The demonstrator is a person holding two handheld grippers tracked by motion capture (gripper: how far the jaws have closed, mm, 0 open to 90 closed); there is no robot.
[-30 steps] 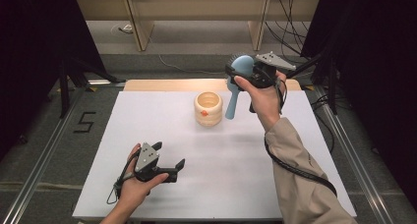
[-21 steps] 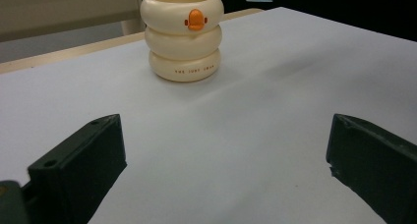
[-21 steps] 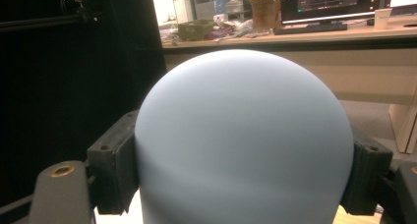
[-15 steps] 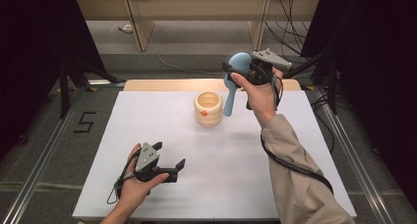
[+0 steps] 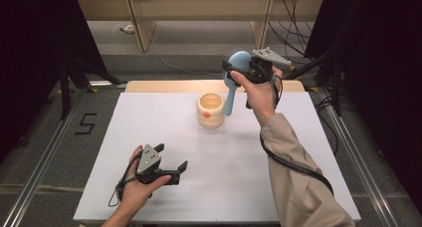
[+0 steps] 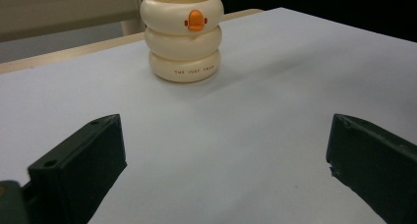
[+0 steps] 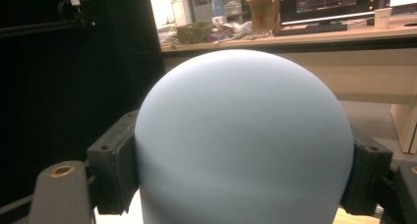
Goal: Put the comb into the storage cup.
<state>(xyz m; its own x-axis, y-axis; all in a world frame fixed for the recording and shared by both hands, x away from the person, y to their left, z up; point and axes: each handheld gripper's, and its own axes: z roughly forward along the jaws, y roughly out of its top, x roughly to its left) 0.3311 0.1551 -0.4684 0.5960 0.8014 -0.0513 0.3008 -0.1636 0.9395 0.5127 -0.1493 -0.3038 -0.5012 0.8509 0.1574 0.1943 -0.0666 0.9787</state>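
A light-blue tool with a round head (image 7: 243, 135) and a tapering handle (image 5: 231, 95) hangs above the back of the white table (image 5: 149, 112). My right gripper (image 5: 239, 66) is shut on the head, one jaw pressed against each side, and the handle points down. The handle's end is just right of a cream holder (image 5: 211, 110) made of three stacked rings with an orange duck bill (image 6: 195, 20). The holder is upright and looks empty. My left gripper (image 5: 171, 156) rests on the table near the front left, open, with nothing between its jaws and facing the holder (image 6: 183, 37).
A pale wooden strip (image 5: 149, 86) runs along the table's far edge. Shelving legs (image 5: 139, 28) and cables (image 5: 293, 33) lie on the floor beyond. Metal rails (image 5: 45, 152) flank the table. Behind the blue head is a desk with a monitor (image 7: 324, 3).
My right gripper has drifted slightly left with the blue tool, bringing the handle closer to the cream holder. The left gripper has stayed put.
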